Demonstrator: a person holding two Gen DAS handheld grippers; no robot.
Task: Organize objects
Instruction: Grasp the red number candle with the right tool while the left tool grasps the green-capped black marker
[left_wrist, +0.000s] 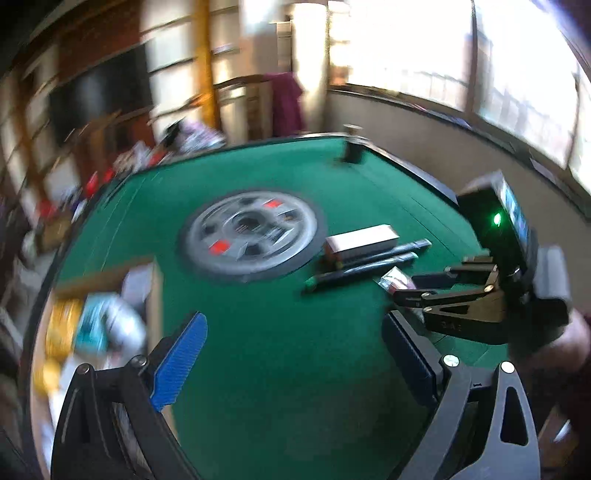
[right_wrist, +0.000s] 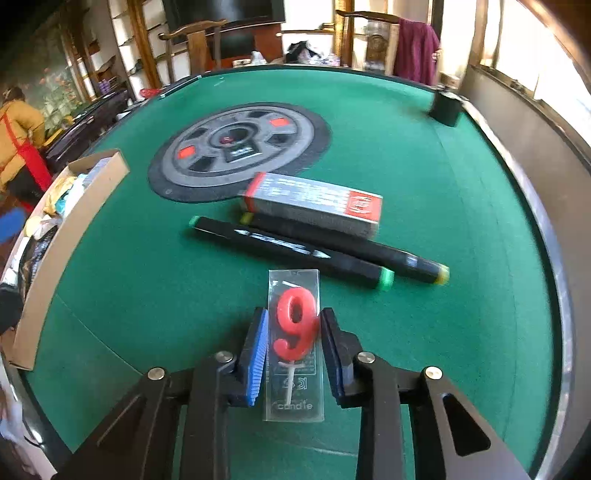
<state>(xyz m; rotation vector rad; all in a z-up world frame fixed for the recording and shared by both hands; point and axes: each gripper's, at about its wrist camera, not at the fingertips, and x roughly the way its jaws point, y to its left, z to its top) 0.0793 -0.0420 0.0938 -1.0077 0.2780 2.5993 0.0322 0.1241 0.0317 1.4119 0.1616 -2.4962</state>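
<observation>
Open green felt (right_wrist: 155, 295) lying clear between the cardboard box (right_wrist: 74, 236) at the left edge and the right gripper (right_wrist: 293, 354), two black markers (right_wrist: 295, 247) and a carton (right_wrist: 314, 203) barring the way ahead, round centre panel (right_wrist: 240, 151) flush, small black holder (right_wrist: 447, 107) at the far corner.

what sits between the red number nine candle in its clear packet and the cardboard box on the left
Nothing visible. The red number nine candle in its clear plastic packet sits between the right gripper pads; bare green felt table runs to the open cardboard box. The two black markers lie farther back.
</observation>
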